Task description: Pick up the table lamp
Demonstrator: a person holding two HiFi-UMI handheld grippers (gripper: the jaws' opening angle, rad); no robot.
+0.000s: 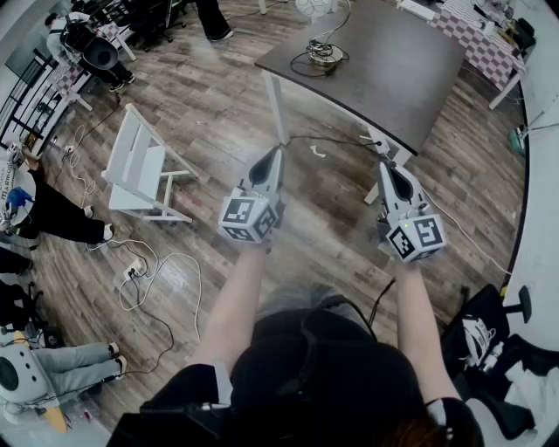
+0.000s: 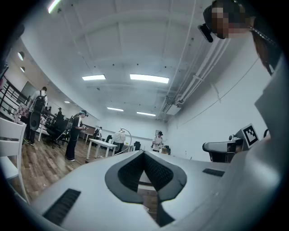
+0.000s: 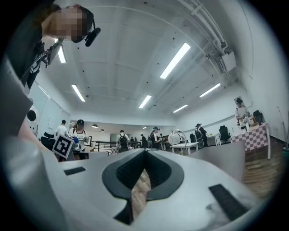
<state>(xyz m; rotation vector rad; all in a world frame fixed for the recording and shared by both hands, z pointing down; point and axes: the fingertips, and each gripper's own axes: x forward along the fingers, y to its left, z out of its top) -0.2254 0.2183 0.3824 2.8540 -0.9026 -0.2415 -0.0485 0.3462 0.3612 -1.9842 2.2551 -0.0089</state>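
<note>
The table lamp has a round white head point(image 1: 314, 7) and a base with coiled cable point(image 1: 324, 55), and it stands on the dark table point(image 1: 384, 79) ahead of me. Its white head also shows far off, small, in the left gripper view point(image 2: 120, 136) and in the right gripper view point(image 3: 174, 136). My left gripper point(image 1: 272, 155) point(image 2: 144, 155) is shut and holds nothing. My right gripper point(image 1: 385, 166) point(image 3: 145, 153) is likewise shut and empty. Both are held out side by side above the wooden floor, short of the table's near edge and well apart from the lamp.
A white folding chair point(image 1: 144, 170) lies on the floor to the left. Cables and a power strip point(image 1: 140, 266) trail at lower left. Several people stand or sit along the left side point(image 1: 52, 214). A checkered table point(image 1: 482, 42) is at top right.
</note>
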